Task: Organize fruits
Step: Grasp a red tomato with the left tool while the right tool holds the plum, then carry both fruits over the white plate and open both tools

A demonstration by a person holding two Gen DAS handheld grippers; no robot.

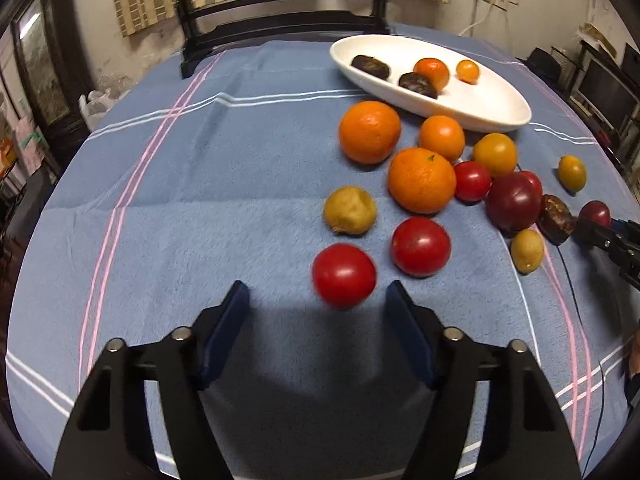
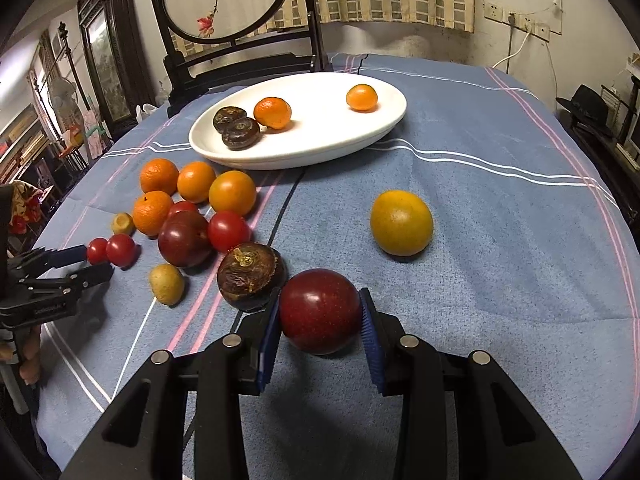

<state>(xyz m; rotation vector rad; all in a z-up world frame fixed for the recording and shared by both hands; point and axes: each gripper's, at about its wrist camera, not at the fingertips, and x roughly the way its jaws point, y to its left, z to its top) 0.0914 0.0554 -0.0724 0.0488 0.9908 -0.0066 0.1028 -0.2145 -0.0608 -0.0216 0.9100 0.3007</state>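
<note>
My right gripper (image 2: 320,316) is shut on a dark red plum (image 2: 320,312), its blue pads pressing both sides; the plum rests on the blue cloth. A brown wrinkled fruit (image 2: 250,276) touches its left finger. In the left wrist view my left gripper (image 1: 317,286) stands open just short of a red tomato (image 1: 344,274), pads clear of it. A second tomato (image 1: 420,246) lies beyond. The white oval plate (image 2: 280,160) holds two small oranges and two dark brown fruits. Oranges (image 1: 370,132), tomatoes and a large dark plum (image 1: 514,202) are clustered near the plate.
A lone yellow-orange fruit (image 2: 401,222) lies right of the cluster. Small yellowish fruits (image 2: 166,283) sit at its near edge. A black cable (image 2: 280,224) crosses the cloth. A dark wooden screen stand (image 2: 240,68) rises behind the plate. A hand (image 2: 30,360) holds the left gripper.
</note>
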